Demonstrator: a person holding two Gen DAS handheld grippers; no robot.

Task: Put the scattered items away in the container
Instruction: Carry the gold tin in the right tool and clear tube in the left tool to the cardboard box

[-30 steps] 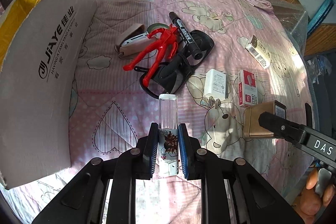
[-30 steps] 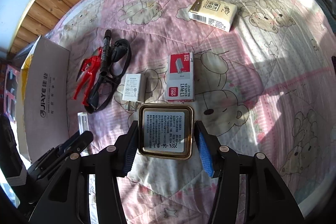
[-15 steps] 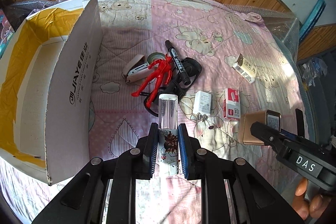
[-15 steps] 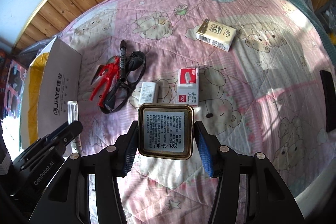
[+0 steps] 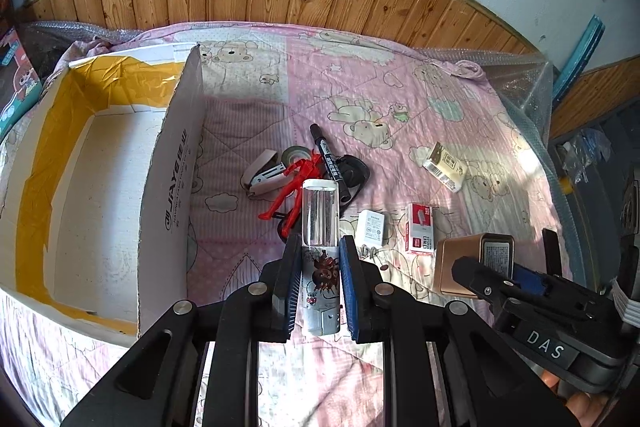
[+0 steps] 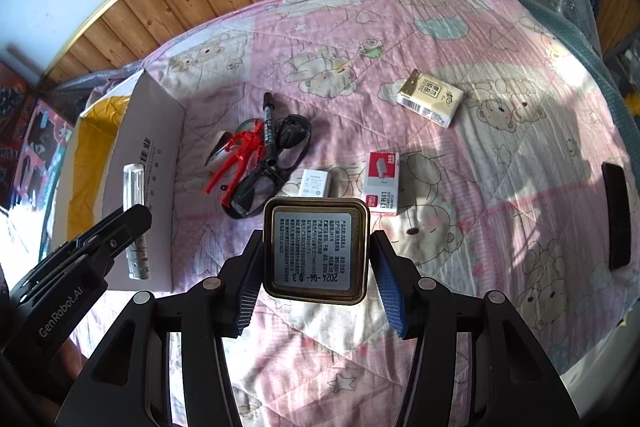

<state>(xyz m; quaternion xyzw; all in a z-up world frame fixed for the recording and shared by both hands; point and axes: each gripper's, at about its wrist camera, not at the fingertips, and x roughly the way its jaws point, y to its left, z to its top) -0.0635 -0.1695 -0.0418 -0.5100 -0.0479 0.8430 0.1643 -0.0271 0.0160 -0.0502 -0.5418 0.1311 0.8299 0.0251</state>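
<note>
At far left the cardboard box [image 5: 168,195] is lying open on the bed [image 5: 400,99], w/ yellow lining inside. Left tongs [image 5: 320,281] are closing on a clear spray bottle [image 5: 320,227], holding it upright above the quilt, right of the box. Behind it, a red figure [image 5: 294,183], marker [image 5: 330,163] & glasses [image 5: 352,171] are lying in a pile. Right tongs [image 6: 316,279] are gripping a gold tin [image 6: 316,251], near the staples box [image 6: 382,183].

Box [image 5: 168,187] left of marker [image 5: 330,163]
</note>
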